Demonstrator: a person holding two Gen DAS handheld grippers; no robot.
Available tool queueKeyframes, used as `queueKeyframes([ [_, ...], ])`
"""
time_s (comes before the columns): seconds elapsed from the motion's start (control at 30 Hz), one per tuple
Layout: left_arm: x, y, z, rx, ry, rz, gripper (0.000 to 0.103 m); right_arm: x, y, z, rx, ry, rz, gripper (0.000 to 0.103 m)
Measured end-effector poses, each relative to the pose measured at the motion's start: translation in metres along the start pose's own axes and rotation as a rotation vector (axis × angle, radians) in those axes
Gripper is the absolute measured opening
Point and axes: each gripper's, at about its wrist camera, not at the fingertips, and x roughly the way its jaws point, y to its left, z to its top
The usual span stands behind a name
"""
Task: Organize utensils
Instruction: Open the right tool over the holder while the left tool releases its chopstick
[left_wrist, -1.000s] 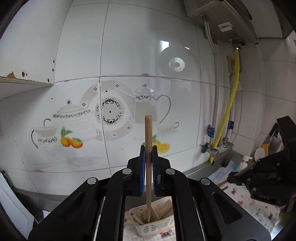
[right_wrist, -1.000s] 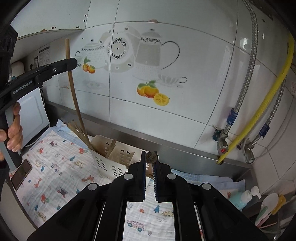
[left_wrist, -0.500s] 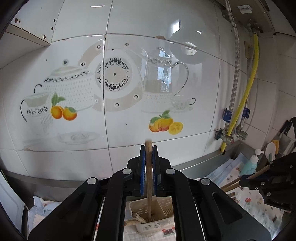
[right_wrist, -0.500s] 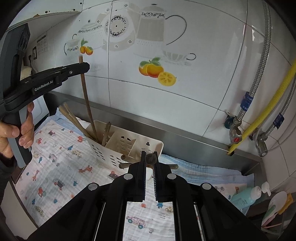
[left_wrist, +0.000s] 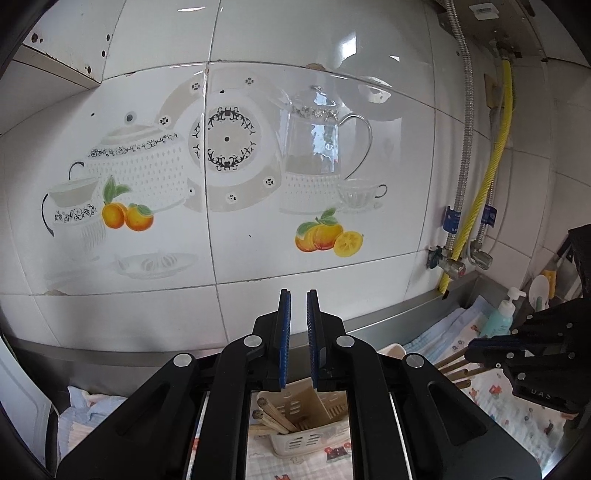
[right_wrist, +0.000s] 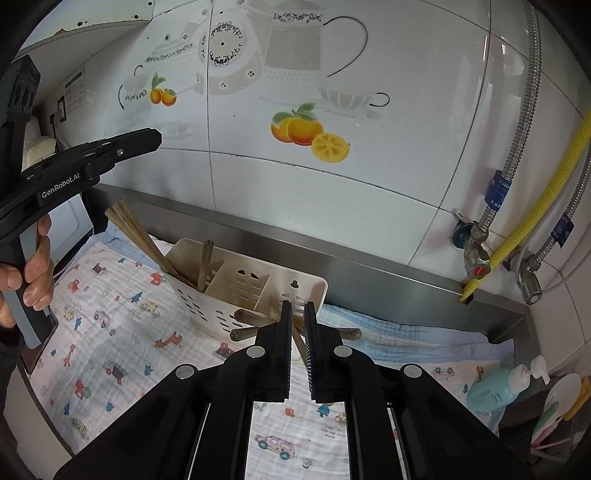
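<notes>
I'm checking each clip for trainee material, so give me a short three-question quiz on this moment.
1. True or false: the left gripper has a chopstick between its fingers.
2. The white holder stands on: A) bare steel, B) a patterned cloth, C) a plate.
3. Fill in: in the right wrist view, the leaning chopsticks sit in the holder's ____ end compartment.

Key: 1. False, there is nothing between the fingers. 2. B. 3. left.
</notes>
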Motion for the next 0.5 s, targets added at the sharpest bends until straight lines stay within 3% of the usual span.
queueKeyframes([
  [0.27,-0.018,0.0,0.001,-0.001,-0.015,-0.002,0.009,-0.013,0.0,-0.002,0.008,-0.024,-0.009,0.009],
  [0.4,-0.031,-0.001,0.001,0.002,-0.024,-0.006,0.01,-0.023,-0.001,-0.004,0.014,-0.041,-0.022,0.02],
  [0.43,-0.034,-0.001,0.001,0.005,-0.027,-0.004,0.013,-0.026,-0.001,-0.005,0.016,-0.045,-0.025,0.022],
  [0.5,-0.042,-0.002,0.001,0.005,-0.042,0.006,0.03,-0.032,-0.004,-0.007,0.024,-0.054,-0.032,0.025],
])
